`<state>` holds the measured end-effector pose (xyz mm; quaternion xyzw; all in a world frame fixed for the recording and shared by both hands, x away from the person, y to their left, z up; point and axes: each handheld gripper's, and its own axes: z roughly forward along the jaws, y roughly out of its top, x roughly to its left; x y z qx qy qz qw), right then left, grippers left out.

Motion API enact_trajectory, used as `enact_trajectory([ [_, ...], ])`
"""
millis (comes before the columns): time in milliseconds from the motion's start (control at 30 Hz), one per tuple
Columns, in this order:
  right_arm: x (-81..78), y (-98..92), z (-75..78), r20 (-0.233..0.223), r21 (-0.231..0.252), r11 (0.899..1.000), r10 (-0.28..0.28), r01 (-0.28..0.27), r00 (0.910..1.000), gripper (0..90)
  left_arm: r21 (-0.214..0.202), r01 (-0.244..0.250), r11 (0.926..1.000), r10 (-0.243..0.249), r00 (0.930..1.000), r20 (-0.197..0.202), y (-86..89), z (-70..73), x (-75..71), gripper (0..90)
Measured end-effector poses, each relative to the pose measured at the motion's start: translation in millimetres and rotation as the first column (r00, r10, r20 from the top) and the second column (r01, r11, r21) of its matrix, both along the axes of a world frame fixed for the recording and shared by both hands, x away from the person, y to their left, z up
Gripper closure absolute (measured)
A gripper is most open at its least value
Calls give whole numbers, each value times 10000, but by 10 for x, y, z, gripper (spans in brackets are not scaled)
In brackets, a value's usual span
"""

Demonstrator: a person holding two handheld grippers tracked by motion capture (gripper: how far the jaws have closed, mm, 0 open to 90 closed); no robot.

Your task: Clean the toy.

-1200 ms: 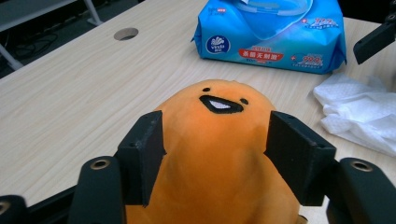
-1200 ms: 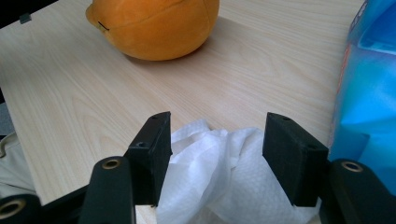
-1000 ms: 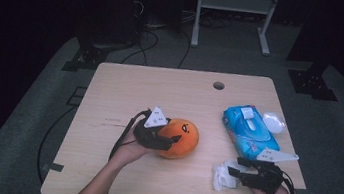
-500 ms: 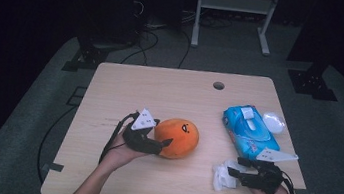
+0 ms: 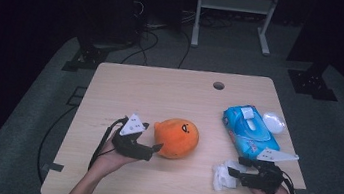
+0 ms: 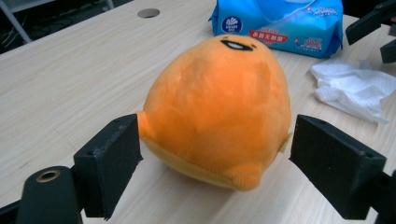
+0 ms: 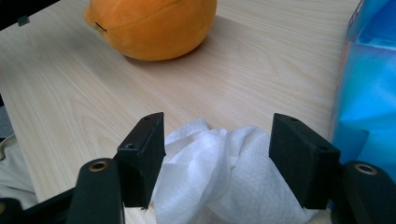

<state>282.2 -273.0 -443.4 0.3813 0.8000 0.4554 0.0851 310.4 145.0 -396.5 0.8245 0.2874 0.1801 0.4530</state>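
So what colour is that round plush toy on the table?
Orange, with a small black face mark near its top; the plush toy shows best in the left gripper view.

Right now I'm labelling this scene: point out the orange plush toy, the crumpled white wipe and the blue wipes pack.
orange plush toy (image 5: pixel 176 138), high view, its rounded top.
crumpled white wipe (image 7: pixel 224 177), right gripper view, its middle folds.
blue wipes pack (image 5: pixel 248 132), high view, its top face.

A dark lab: lone wooden table (image 5: pixel 160 90), floor cables (image 5: pixel 152 39), equipment stands (image 5: pixel 231 14)
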Motion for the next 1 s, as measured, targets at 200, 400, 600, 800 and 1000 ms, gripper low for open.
enact_trajectory([
  [200, -7, 1, 4, -8, 5, 10000, -22, 22, 10000, 344, -19, -125, 9999, 125, 9999, -5, 68, -23, -60, 141],
  [400, -2, -4, 0, -16, 6, 10000, -37, 37, 10000, 340, -40, -340, 9994, 340, 9994, -50, 164, -64, -100, 128],
  [600, -3, -1, -4, -22, -10, 10000, -16, 16, 10000, 338, -135, -574, 9983, 571, 9982, -191, 264, -136, -164, 123],
  [800, -4, 10, -7, -39, -50, 10000, -28, 28, 10000, 337, -98, -837, 9964, 834, 9961, -270, 382, -226, -230, 119],
  [1000, -3, 10, -21, -92, -58, 10000, -71, 70, 9999, 329, -314, -1119, 9932, 1111, 9934, -271, 459, -347, -264, 118],
])
